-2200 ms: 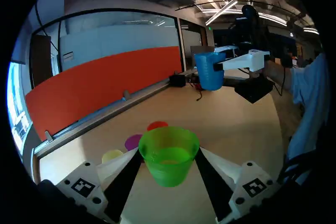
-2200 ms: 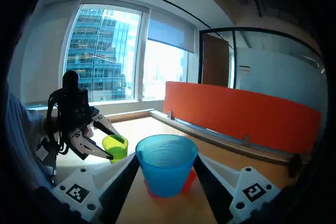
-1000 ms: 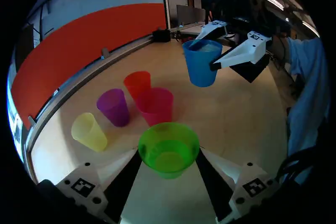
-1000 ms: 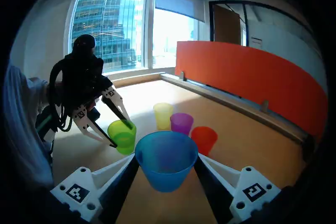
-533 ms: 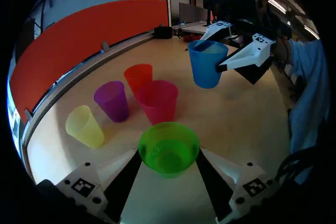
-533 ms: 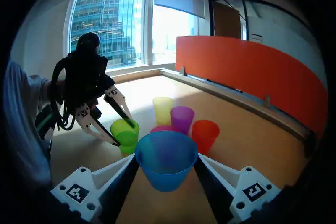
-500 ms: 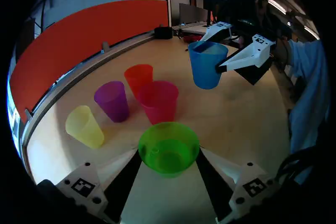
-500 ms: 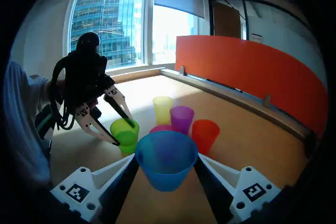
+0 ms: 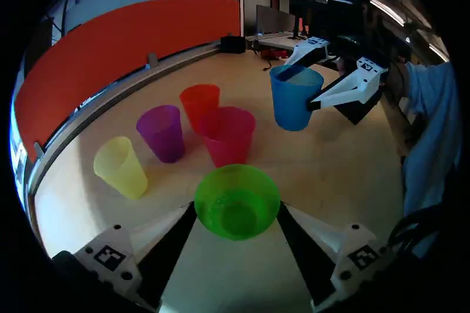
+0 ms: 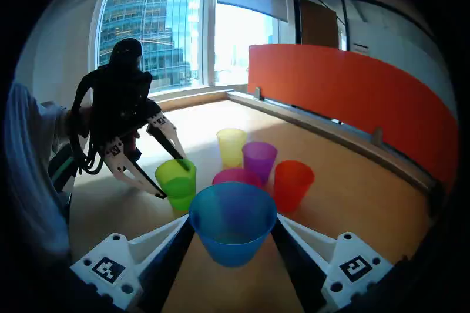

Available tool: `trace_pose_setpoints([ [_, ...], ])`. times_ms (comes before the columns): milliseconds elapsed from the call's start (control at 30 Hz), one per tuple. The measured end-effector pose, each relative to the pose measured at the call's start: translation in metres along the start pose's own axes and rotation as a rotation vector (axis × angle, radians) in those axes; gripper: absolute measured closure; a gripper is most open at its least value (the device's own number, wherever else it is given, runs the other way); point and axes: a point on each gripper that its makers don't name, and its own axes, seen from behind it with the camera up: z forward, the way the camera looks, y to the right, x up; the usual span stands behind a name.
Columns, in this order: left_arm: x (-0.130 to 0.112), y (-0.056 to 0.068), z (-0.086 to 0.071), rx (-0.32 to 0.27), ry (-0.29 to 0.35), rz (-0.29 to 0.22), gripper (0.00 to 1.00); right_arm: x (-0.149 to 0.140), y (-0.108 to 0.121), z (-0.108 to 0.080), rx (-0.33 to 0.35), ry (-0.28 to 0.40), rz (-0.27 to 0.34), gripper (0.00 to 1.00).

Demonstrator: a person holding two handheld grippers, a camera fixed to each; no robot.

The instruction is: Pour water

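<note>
Left claw [image 9: 235,208] clamps green cup [image 9: 237,219]; right claw [image 10: 233,220] clamps blue cup [image 10: 232,242], seemingly holding water [image 9: 298,77].

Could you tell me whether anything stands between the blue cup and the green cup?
Nothing visible does. The blue cup in the right gripper and the green cup in the left gripper have only bare table between them; the pink cup stands just beside that path.
</note>
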Motion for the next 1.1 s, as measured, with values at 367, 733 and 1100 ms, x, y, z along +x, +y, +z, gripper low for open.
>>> trace_pose_setpoints([
  [367,-0.016,0.002,-0.010,0.014,-0.028,-0.006,0.01,-0.024,-0.003,0.012,-0.001,-0.046,0.004,0.09],
  [733,-0.020,-0.002,-0.028,0.032,0.005,-0.052,0.01,-0.047,-0.001,0.021,-0.015,-0.089,0.006,0.09],
  [1100,-0.021,-0.003,-0.034,0.045,0.020,-0.070,0.01,-0.056,0.001,0.021,-0.024,-0.105,0.019,0.08],
])
